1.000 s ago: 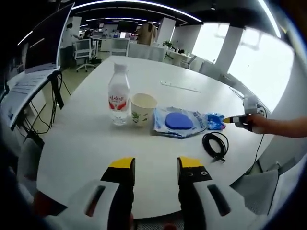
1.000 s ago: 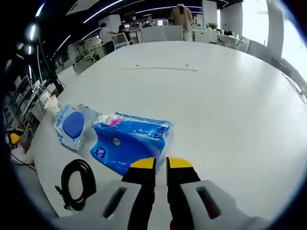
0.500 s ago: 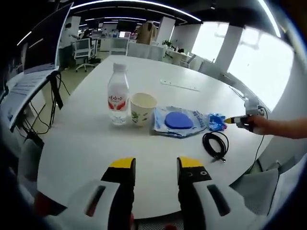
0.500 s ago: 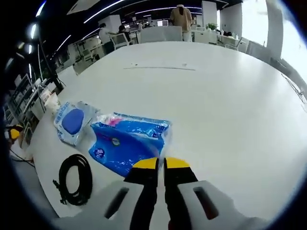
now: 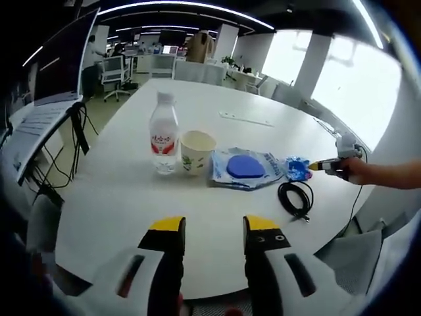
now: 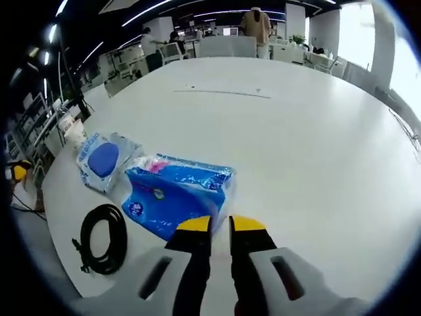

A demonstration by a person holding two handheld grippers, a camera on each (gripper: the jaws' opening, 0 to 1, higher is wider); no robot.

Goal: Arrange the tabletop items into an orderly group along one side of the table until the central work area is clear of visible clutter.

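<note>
Big white table (image 5: pixel 217 217) in a bright office, with desks and chairs far off at the top of both views.

In the left gripper view, a row of things sits across the middle of the frame. A water bottle (image 5: pixel 163 137) stands upright at the left. A paper cup (image 5: pixel 197 151) stands just beside it. Next comes a clear pouch with a blue pad (image 5: pixel 245 167), lying flat. A black cable (image 5: pixel 295 198) is coiled lower right of the pouch. The left gripper (image 5: pixel 213 227) hangs at the bottom of the frame with its jaws wide apart and nothing between them.

At the right side of that view, the right gripper (image 5: pixel 317 165) touches the end of a blue pack.

In the right gripper view, the blue tissue pack (image 6: pixel 176 193) lies in the middle, just above the yellow tips. The right gripper (image 6: pixel 220 224) has its jaws almost closed with a thin gap. I cannot tell if they pinch the pack's edge or just sit by it. The pouch (image 6: pixel 102 160) is at the upper left and the cable (image 6: pixel 103 238) at the lower left.

The pack is soft and slippery. If the grip is only on thin wrap, it may slip out or tear. The cable lies close to the table edge, so a push on the pack could knock it off
</note>
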